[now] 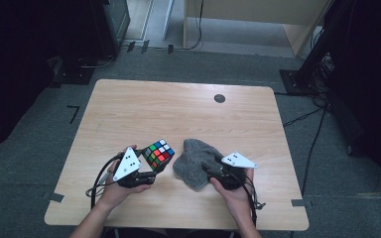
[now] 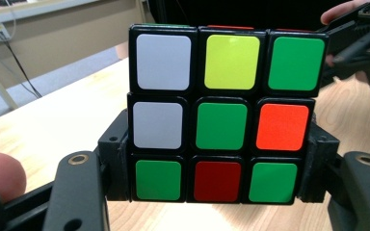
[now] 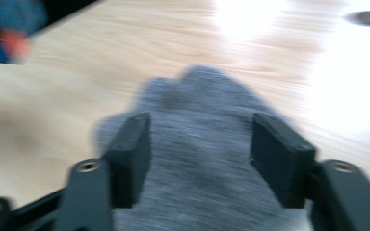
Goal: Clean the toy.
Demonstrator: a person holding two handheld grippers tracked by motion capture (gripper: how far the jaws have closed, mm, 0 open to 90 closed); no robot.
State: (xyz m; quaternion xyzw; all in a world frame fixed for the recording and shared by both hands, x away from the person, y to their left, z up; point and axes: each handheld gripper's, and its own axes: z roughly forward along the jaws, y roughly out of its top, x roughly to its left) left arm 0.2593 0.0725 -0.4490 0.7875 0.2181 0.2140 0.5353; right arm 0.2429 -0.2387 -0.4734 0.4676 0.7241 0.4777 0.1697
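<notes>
Left hand-held gripper (image 1: 146,174) grasps the multicoloured plastic puzzle cube (image 1: 158,154), jaws clamped on its two sides, raised above the pale wooden tabletop (image 1: 178,104). Just right of the cube, the right hand-held gripper (image 1: 214,174) stands released, jaws astride the crumpled grey knitted cloth (image 1: 196,155). Beyond the cube, a small dark round disc (image 1: 220,98) near the tabletop's far edge.
</notes>
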